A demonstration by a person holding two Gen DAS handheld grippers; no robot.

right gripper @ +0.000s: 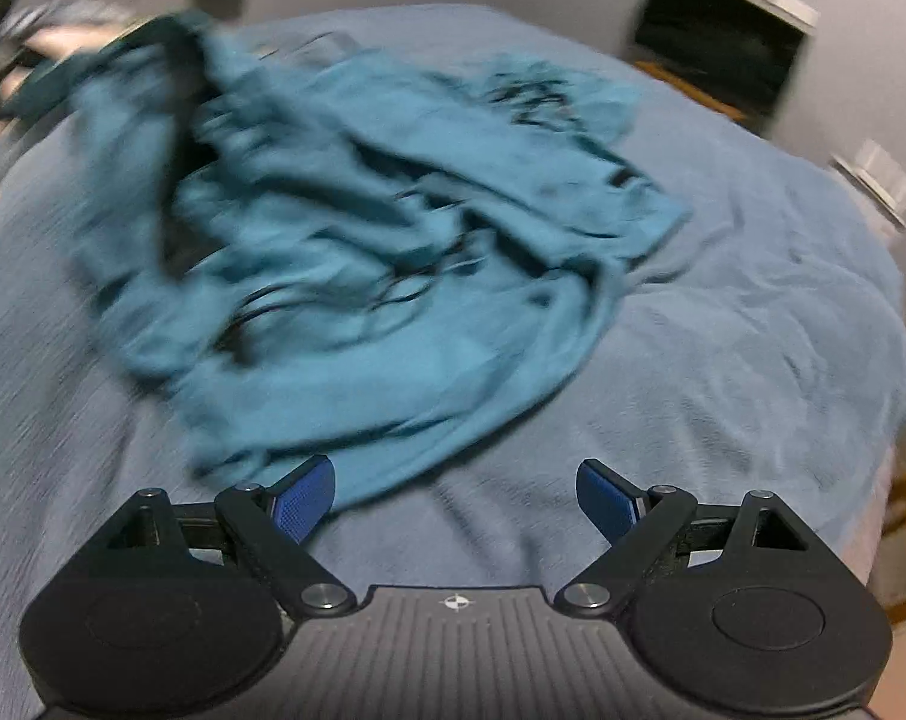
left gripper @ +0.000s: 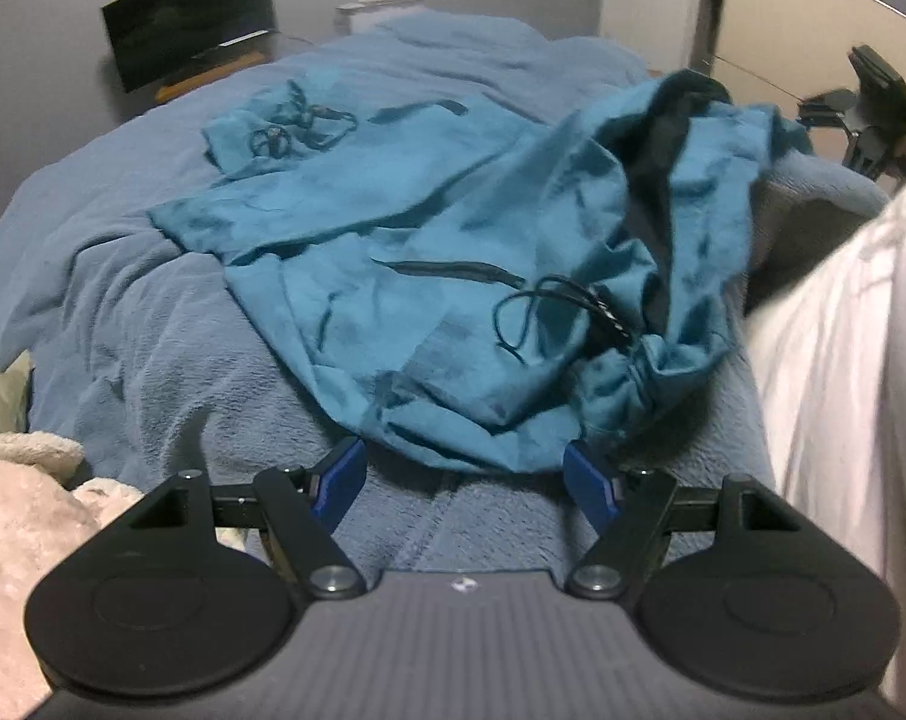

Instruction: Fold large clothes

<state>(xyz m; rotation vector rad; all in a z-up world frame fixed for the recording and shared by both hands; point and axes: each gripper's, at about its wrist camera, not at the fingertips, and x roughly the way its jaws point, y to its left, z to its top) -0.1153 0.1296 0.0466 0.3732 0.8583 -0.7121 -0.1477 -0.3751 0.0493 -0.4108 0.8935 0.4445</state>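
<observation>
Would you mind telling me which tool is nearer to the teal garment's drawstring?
Left. The left tool sits open at the garment's near hem, just below the drawstring; the right tool sits open at another edge, farther from it.

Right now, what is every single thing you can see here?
Garment: one, teal with black drawstrings, crumpled on the bed.
Blanket: one, blue, covering the bed.
Screen: one, black, by the far wall.
Fluffy fabric: one, pale pink, at the bed's near left edge.
Sleeve: one, white, right of the garment.
Left gripper: one, black with blue pads, open, empty.
Right gripper: one, black with blue pads, open, empty.
</observation>
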